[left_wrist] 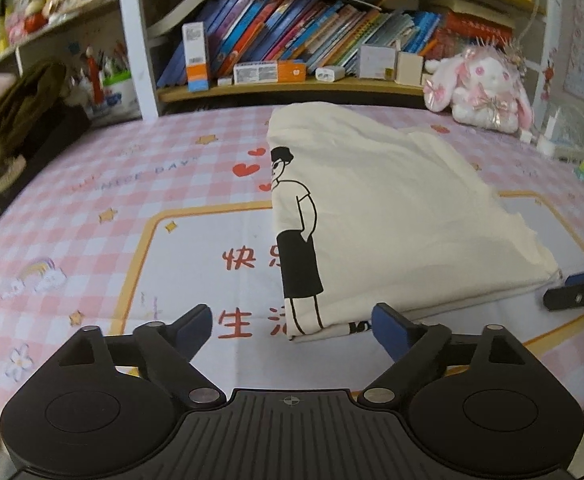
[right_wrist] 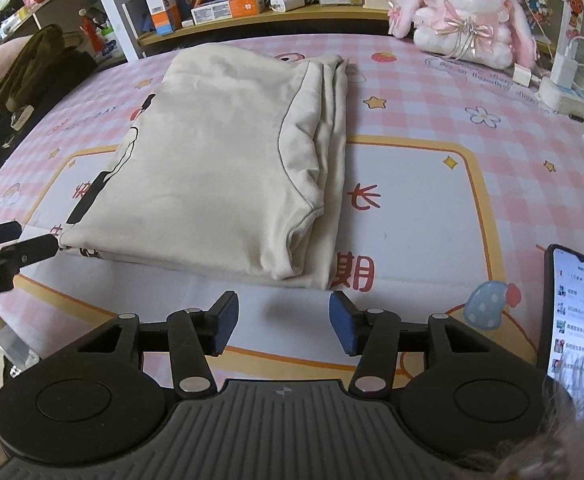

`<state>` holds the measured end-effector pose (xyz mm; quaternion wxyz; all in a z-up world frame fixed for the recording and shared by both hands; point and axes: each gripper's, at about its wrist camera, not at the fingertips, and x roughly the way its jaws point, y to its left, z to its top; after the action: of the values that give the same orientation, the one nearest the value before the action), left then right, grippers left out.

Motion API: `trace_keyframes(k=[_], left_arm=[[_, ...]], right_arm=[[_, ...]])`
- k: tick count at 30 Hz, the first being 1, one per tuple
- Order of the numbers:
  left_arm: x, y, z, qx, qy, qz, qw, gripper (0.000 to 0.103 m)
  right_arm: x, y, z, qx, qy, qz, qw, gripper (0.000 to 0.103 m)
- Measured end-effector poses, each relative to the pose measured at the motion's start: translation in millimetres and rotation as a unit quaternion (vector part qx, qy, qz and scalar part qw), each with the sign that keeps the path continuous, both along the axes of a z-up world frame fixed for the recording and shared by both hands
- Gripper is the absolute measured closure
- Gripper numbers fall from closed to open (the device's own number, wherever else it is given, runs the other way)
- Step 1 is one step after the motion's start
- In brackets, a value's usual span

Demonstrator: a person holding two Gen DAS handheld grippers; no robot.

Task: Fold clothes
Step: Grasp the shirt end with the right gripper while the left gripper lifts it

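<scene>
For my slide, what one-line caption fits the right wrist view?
Open right gripper hovers before a folded cream shirt on a pink checked tablecloth, lit phone alongside.

Pink checked tablecloth (right_wrist: 431,120) covers the table. Behind it, a wooden bookshelf (left_wrist: 292,84) crammed with leaning books (left_wrist: 292,32). White shelf upright (left_wrist: 138,36) on the left. Plush rabbit (right_wrist: 467,16) far right. Soft, even light.

Home bedroom or study: bookshelf (left_wrist: 292,40) crammed with books, plush rabbit (right_wrist: 467,20), pink checked tablecloth (right_wrist: 431,120).
</scene>
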<state>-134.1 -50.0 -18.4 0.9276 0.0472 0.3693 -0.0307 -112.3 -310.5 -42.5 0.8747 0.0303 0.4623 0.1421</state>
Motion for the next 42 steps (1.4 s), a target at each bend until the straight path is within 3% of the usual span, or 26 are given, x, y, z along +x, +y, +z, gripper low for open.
trace_keyframes(k=[8, 15, 19, 28, 35, 39, 42], left_arm=[[-6, -28, -3, 0.071, -0.02, -0.081, 0.994, 0.01], [-7, -48, -5, 0.083, -0.028, -0.153, 0.9843, 0.01], [-5, -60, -8, 0.092, -0.035, -0.194, 0.9762, 0.01], [1, -90, -26, 0.162, -0.06, -0.251, 0.9524, 0.01], [8, -120, -45, 0.231, -0.107, -0.268, 0.9291, 0.01], [13, -123, -50, 0.247, -0.122, -0.262, 0.9248, 0.01], [19, -120, -51, 0.245, -0.121, -0.254, 0.9278, 0.017]], right_arm=[[18, -26, -9, 0.12, 0.049, -0.071, 0.989, 0.055], [29, -35, -13, 0.186, 0.069, -0.124, 0.972, 0.057], [35, -40, -17, 0.196, 0.084, -0.135, 0.968, 0.083], [39, -45, 20, 0.269, 0.066, -0.121, 0.953, 0.089], [55, -30, 50, 0.281, 0.047, -0.103, 0.953, 0.089], [56, -25, 54, 0.267, 0.043, -0.099, 0.958, 0.089], [55, -24, 51, 0.258, 0.045, -0.103, 0.96, 0.089]])
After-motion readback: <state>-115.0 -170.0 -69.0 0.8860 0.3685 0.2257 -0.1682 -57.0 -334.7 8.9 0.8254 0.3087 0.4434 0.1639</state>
